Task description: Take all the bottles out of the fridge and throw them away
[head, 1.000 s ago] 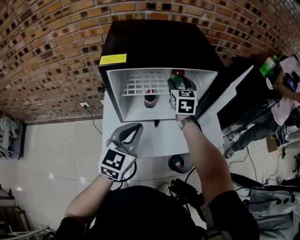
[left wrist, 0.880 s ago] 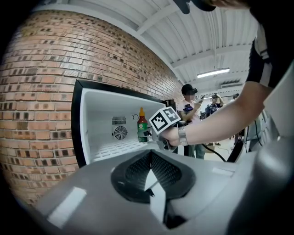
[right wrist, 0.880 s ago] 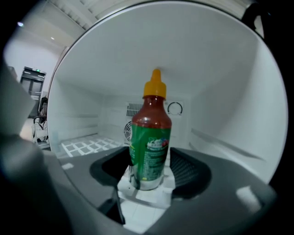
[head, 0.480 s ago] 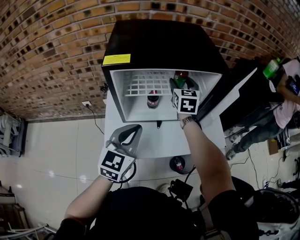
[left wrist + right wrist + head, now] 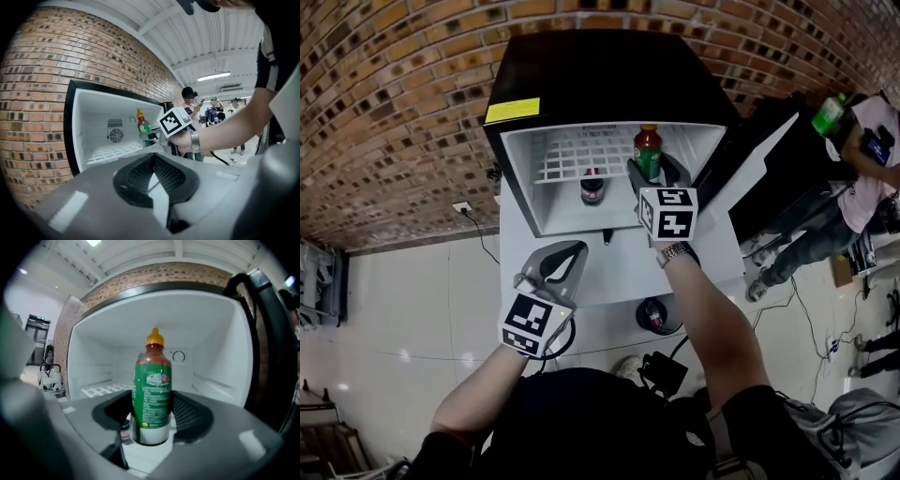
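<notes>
Black outside and white inside, the small open fridge (image 5: 609, 75) faces both my grippers. My right gripper (image 5: 653, 169) reaches into its mouth. Its jaws have just been closing a little and clamp, one pad on each side, on the upright green-labelled plastic bottle of red liquid with an orange cap (image 5: 152, 390), which stands between them at the front of the interior. My left gripper (image 5: 555, 272) hangs outside the fridge, jaws pressed together with nothing between them. A smaller dark bottle with a red label (image 5: 592, 187) stands inside, left of the right jaws and apart from them.
</notes>
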